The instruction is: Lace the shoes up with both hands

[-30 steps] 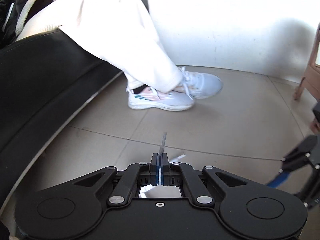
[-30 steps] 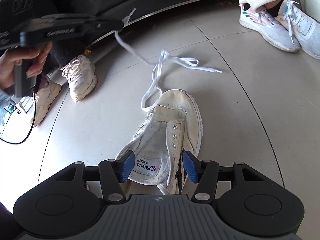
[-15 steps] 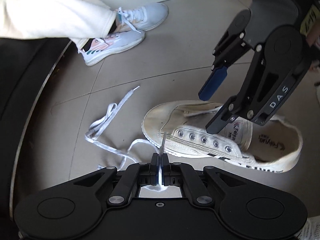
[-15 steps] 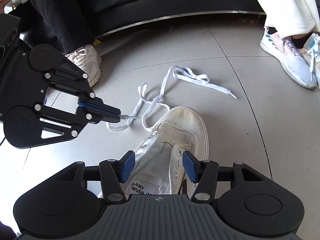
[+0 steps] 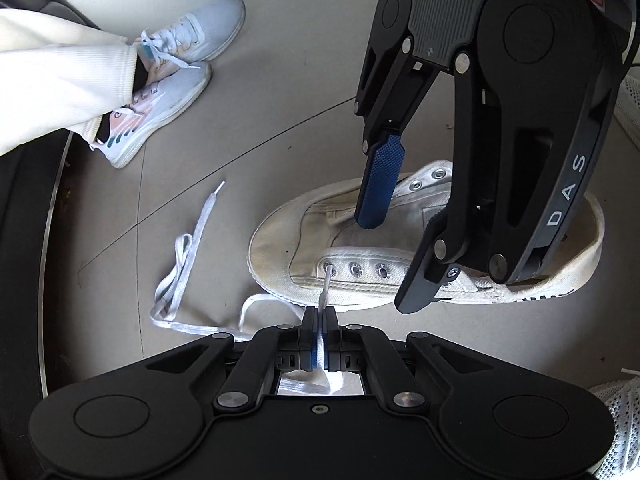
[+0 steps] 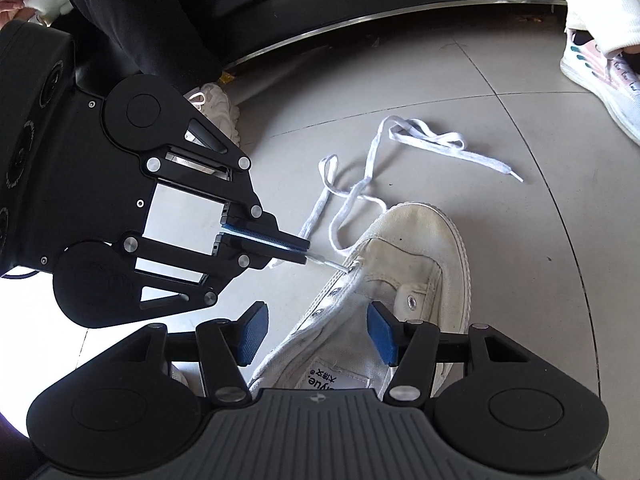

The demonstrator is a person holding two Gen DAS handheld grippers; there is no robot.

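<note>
A white canvas shoe (image 5: 280, 236) (image 6: 432, 240) lies on the tiled floor, its eyelets bare. My left gripper (image 5: 320, 314) (image 6: 306, 253) is shut on one end of the white lace (image 5: 184, 264) (image 6: 420, 136). The stiff lace tip (image 5: 327, 284) sticks out and touches the front eyelet (image 5: 330, 267) (image 6: 352, 269) of the near row. The remaining lace trails in loops on the floor beyond the toe. My right gripper (image 6: 316, 332) (image 5: 388, 264) stands open over the shoe's mouth, with that eyelet flap between its blue pads (image 6: 253, 332), untouched.
A seated person's feet in pale sneakers (image 5: 160, 108) (image 6: 600, 80) rest nearby. A black curved bench base with a chrome strip (image 6: 360, 20) (image 5: 48, 240) borders the floor. Another white sneaker (image 6: 218, 106) under a black trouser leg stands behind the left gripper. A mesh shoe (image 5: 616, 420) lies at lower right.
My left gripper has come down and rolled toward the shoe, bringing the lace tip from mid-air to the front eyelet. My right gripper has edged forward over the shoe's mouth, still equally wide.
</note>
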